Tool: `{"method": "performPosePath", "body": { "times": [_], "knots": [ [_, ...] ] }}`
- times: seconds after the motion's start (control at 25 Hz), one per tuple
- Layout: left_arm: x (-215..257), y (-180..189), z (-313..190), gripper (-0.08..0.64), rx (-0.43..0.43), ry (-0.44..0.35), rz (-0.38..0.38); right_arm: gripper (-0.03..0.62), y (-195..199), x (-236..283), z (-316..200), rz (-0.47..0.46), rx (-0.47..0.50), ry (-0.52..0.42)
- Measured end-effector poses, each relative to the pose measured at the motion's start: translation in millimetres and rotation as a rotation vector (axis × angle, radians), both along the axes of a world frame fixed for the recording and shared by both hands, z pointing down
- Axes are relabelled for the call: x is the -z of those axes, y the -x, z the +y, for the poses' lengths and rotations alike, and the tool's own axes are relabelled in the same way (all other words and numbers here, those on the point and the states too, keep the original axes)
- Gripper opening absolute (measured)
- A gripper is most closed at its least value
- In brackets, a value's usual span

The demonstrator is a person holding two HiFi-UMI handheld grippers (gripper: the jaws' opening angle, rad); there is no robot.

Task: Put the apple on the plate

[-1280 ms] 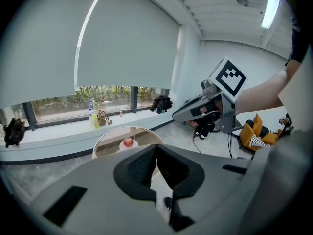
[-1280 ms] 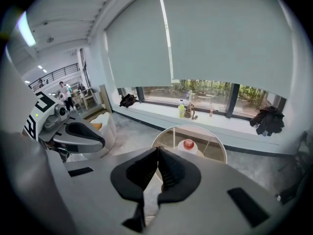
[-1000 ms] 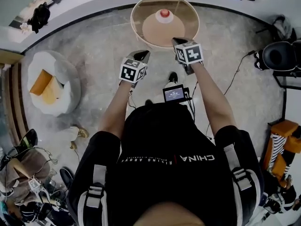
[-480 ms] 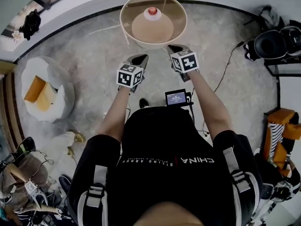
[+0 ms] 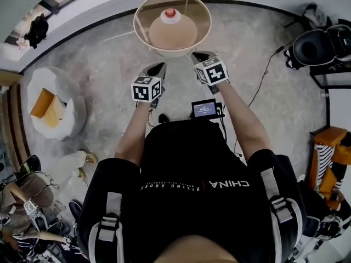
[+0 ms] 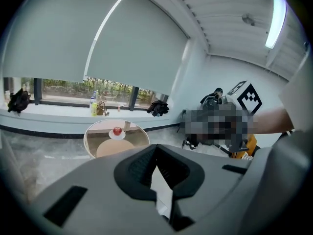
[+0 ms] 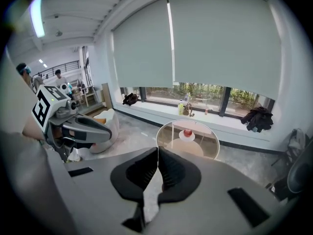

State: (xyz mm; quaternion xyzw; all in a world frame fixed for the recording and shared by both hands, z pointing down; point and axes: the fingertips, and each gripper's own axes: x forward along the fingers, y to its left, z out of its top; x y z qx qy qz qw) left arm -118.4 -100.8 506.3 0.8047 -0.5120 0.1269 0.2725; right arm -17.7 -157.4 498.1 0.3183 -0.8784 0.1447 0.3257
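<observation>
Grey left gripper point(image 5: 159, 66) with jaws pressed together on nothing, ahead of it a small round red apple point(image 5: 170, 12) sitting centred on a white plate point(image 5: 164, 18) on the round glass surface point(image 5: 143, 16), then right gripper point(image 5: 198, 55) likewise pressed together, empty.

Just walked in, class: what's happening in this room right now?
A person stands short of a round glass table, holding a gripper in each hand. The left gripper and right gripper point toward the table, both with jaws shut and nothing in them. The apple sits on a small white plate on the table, out of either gripper's touch.
</observation>
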Motion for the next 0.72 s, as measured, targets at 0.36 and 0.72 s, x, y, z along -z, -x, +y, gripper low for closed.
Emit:
{"method": "performPosePath", "body": {
  "times": [0.36,0.72],
  "knots": [
    [2,-27,-11,0.017,-0.028,-0.027,-0.135,0.032,-18,0,-7,-0.056,-0.008,-0.018],
    [8,-25,-10,0.017,-0.023,-0.038,-0.12,0.031,-15,9,-8,-0.059,0.004,-0.029]
  ]
}}
